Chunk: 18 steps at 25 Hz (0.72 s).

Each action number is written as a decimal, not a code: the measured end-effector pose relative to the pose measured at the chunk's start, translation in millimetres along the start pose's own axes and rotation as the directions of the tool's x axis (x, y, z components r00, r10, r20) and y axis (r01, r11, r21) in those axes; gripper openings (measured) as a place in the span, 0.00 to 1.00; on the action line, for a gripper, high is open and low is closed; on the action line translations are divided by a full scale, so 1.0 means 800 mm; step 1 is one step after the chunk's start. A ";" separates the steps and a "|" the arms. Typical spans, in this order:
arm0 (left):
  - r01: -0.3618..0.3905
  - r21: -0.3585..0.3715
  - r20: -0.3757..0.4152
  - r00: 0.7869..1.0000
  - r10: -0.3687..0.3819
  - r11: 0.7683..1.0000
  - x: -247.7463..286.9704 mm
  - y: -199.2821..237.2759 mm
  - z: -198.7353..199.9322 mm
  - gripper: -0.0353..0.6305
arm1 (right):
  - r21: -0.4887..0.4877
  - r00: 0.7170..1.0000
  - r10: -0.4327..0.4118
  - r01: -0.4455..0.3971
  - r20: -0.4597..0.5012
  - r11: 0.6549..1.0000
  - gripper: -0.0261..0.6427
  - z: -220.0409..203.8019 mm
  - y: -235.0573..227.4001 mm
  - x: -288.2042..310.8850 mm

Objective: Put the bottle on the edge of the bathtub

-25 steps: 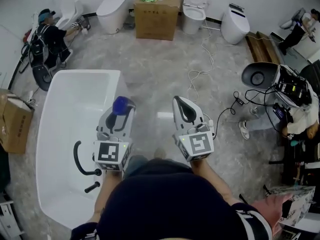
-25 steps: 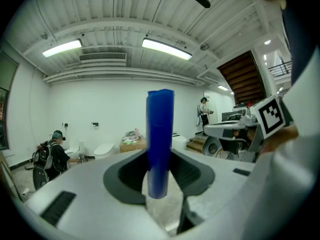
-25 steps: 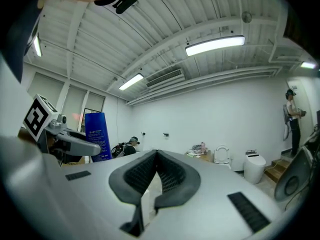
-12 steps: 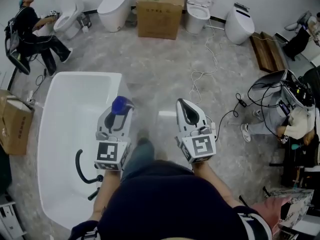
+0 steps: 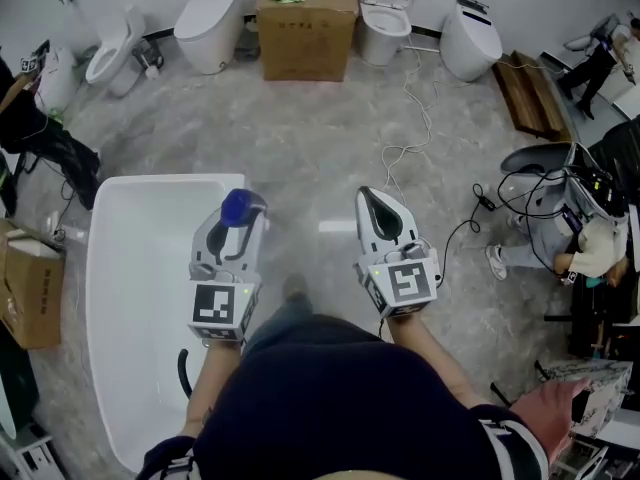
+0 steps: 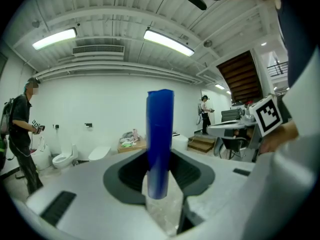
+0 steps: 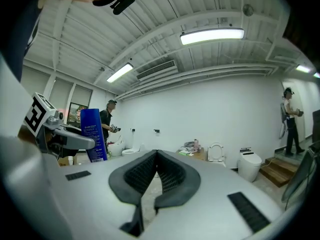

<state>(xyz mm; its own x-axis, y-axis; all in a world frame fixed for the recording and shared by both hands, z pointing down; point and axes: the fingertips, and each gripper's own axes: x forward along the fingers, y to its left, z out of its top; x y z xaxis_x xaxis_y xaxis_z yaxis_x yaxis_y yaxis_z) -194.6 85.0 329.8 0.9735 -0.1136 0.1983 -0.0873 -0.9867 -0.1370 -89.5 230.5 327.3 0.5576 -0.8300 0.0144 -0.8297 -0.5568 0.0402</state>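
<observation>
A blue bottle (image 5: 238,208) stands upright between the jaws of my left gripper (image 5: 236,226), which is shut on it. In the head view it hangs over the far right corner of the white bathtub (image 5: 103,268), above the rim. In the left gripper view the bottle (image 6: 160,139) rises between the pads of that gripper (image 6: 161,186). My right gripper (image 5: 380,218) is held level to the right, over the floor, shut with nothing in it; its pads meet at the tip (image 7: 156,154). The bottle (image 7: 93,135) also shows at the left of the right gripper view.
A black faucet (image 5: 185,373) curves inside the tub. A cardboard box (image 5: 308,23) and toilets (image 5: 208,28) (image 5: 470,40) line the far wall. A white cable (image 5: 410,118) trails over the floor. A person (image 5: 40,138) stands far left, another (image 5: 590,233) sits right.
The view has shifted: the bathtub now lies nearer and lower in the picture. The person in black has moved off toward the left edge. Both grippers keep their pose and the bottle stays held.
</observation>
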 end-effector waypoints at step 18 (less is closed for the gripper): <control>0.102 -0.011 -0.003 0.995 -0.102 0.995 0.107 0.091 -0.016 0.27 | -0.017 0.992 -0.109 0.108 -0.066 0.994 0.06 -0.017 -0.010 0.102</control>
<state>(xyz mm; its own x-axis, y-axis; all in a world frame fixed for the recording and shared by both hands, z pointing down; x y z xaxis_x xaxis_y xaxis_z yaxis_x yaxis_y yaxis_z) -120.3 2.0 349.0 0.9768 -0.0126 0.2140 0.0103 -0.9944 -0.1053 -36.6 167.6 341.6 0.6452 -0.7602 0.0759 -0.7640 -0.6426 0.0585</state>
